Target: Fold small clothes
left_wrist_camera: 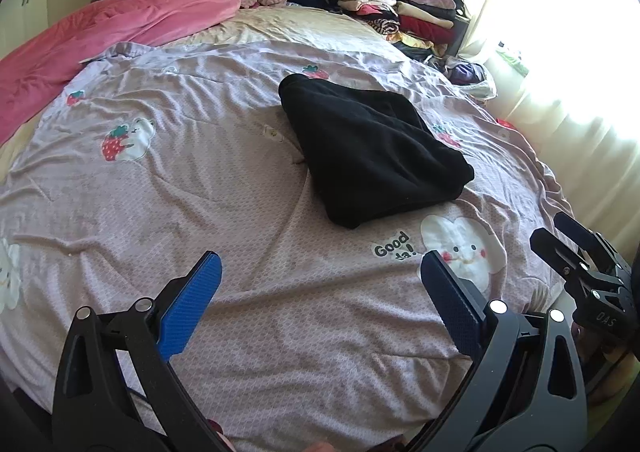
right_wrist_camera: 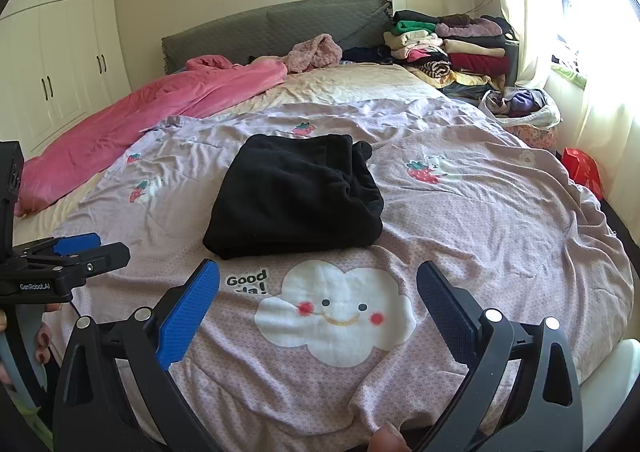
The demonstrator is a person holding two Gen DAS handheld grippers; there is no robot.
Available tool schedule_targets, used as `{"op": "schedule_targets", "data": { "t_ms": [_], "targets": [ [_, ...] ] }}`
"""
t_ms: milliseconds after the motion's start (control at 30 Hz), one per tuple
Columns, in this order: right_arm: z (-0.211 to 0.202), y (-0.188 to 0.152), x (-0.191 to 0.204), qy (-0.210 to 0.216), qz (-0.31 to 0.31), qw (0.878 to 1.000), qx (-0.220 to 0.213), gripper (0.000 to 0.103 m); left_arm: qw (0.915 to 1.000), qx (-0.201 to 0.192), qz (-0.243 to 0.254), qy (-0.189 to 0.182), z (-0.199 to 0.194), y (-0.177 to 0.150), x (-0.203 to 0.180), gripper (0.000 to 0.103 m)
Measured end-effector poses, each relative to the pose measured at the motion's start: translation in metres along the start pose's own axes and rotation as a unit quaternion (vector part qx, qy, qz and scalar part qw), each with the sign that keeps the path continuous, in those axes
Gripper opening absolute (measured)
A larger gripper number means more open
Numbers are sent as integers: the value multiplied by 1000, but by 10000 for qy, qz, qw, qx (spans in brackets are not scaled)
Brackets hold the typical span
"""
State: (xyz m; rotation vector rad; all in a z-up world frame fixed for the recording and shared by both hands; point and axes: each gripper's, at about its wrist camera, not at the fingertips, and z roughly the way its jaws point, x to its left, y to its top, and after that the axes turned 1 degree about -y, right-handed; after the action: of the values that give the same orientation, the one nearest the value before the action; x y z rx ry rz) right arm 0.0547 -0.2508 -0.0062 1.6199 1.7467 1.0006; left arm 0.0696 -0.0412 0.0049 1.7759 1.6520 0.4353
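A black fleece garment point(left_wrist_camera: 368, 148) lies folded into a compact rectangle on the lilac cartoon bedspread point(left_wrist_camera: 160, 212); it also shows in the right wrist view point(right_wrist_camera: 296, 196). My left gripper point(left_wrist_camera: 320, 276) is open and empty, hovering above the spread short of the garment. My right gripper point(right_wrist_camera: 318, 284) is open and empty, above the white cloud print point(right_wrist_camera: 336, 312) just in front of the garment. The right gripper shows at the right edge of the left wrist view point(left_wrist_camera: 576, 248); the left gripper shows at the left edge of the right wrist view point(right_wrist_camera: 76, 252).
A pink quilt point(right_wrist_camera: 140, 112) lies along the left side of the bed. Stacks of folded clothes point(right_wrist_camera: 448, 48) sit at the far right by the grey headboard point(right_wrist_camera: 280, 28). A bag of clothes point(right_wrist_camera: 520, 104) and a red bag point(right_wrist_camera: 582, 170) stand by the curtained window.
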Motion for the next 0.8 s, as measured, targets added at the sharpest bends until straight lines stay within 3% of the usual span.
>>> {"op": "schedule_targets", "data": {
  "t_ms": [800],
  "targets": [
    [-4,0,-2,-37,-9,10000,-3,98,10000,2,4,37,-3,0,1,93]
  ]
}}
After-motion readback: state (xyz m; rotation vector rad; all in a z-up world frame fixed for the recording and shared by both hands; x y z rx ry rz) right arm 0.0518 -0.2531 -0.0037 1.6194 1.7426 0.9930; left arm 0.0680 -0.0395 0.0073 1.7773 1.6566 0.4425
